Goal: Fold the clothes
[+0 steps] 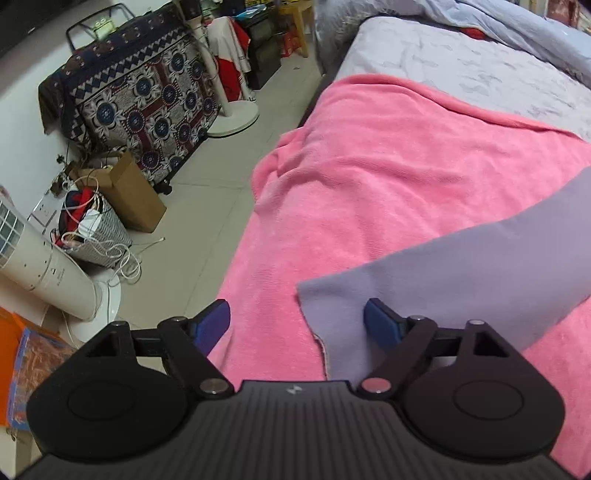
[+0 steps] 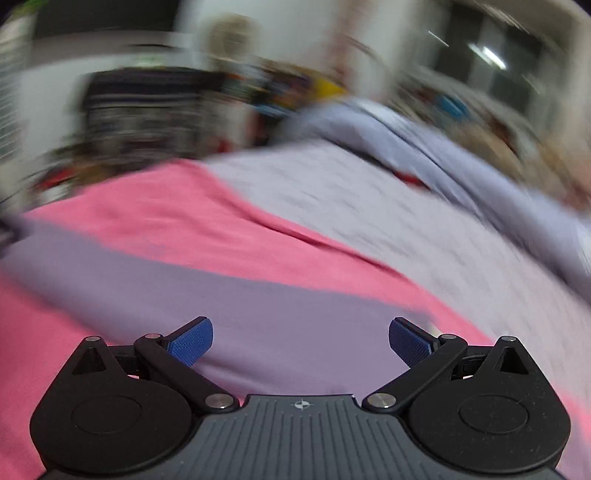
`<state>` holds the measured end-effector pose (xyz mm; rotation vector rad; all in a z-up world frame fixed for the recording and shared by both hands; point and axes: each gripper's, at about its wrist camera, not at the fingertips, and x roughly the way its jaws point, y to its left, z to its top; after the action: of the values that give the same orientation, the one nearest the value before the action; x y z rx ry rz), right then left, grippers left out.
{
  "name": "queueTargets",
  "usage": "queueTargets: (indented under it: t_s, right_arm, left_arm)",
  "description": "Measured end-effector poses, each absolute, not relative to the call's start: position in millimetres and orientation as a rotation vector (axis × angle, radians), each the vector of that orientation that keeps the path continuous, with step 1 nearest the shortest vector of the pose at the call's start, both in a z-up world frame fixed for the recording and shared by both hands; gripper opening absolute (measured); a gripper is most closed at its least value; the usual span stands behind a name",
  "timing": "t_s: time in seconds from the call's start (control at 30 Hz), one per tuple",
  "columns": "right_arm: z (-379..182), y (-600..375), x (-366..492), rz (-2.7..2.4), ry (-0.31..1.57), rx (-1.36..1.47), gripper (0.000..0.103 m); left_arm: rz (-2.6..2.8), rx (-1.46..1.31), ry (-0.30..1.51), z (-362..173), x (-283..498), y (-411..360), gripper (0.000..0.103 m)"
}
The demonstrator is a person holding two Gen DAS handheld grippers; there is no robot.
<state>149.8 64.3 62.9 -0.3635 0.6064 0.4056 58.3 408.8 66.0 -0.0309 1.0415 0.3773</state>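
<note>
A lavender garment [image 1: 461, 273] lies flat on a pink towel [image 1: 369, 177] spread over the bed. My left gripper [image 1: 297, 325] is open above the garment's left end; the cloth's corner lies beneath the gap and neither blue pad presses on it. In the blurred right wrist view the same lavender garment [image 2: 258, 306] stretches across the pink towel [image 2: 177, 206]. My right gripper [image 2: 301, 343] hangs over it, open, with nothing between its blue pads.
The bed's pale sheet [image 1: 461, 62] and a bunched light-blue quilt [image 1: 517, 26] lie beyond the towel. Left of the bed on the floor are a patterned covered cabinet [image 1: 136, 96], a fan stand [image 1: 229, 110], a brown paper bag [image 1: 129, 192], a basket of cords [image 1: 96, 229] and a white cylinder [image 1: 48, 266].
</note>
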Motion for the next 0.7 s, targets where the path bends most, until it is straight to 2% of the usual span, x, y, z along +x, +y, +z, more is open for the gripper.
queueTargets:
  t_s: [0.1, 0.13, 0.2, 0.33, 0.37, 0.43, 0.53, 0.7]
  right_arm:
    - [37.9, 40.3, 183.2, 0.23, 0.798, -0.326, 0.1]
    - [27.8, 38.0, 183.5, 0.272, 0.869, -0.324, 0.095]
    - [30.2, 37.5, 162.3, 0.385, 0.835, -0.381, 0.096]
    - [53.1, 34.3, 124.8, 0.749, 0.811, -0.402, 0.099]
    - [59.0, 29.9, 117.8, 0.757, 0.791, -0.387, 0.103]
    - [65.9, 18.0, 116.2, 0.663, 0.777, -0.363, 0.103]
    - [67.2, -21.0, 132.7, 0.413, 0.814, -0.269, 0.103]
    - [66.7, -112.6, 155.5, 0.018, 0.826, -0.212, 0.103]
  left_arm:
    - [0.39, 0.011, 1.046, 66.1, 63.3, 407.7, 0.083]
    - [0.404, 0.025, 1.045, 65.2, 66.3, 409.0, 0.083]
    - [0.478, 0.061, 1.033, 66.4, 70.7, 409.3, 0.083]
    - [0.769, 0.141, 1.023, 72.3, 79.2, 422.5, 0.069]
    - [0.784, 0.113, 1.004, 77.3, 78.3, 421.6, 0.069]
    - [0.739, 0.038, 0.94, 90.2, 75.9, 412.2, 0.069]
    - [0.525, 0.058, 0.85, 104.2, 84.1, 362.4, 0.07]
    - [0.026, 0.098, 0.79, 104.5, 118.4, 234.0, 0.071]
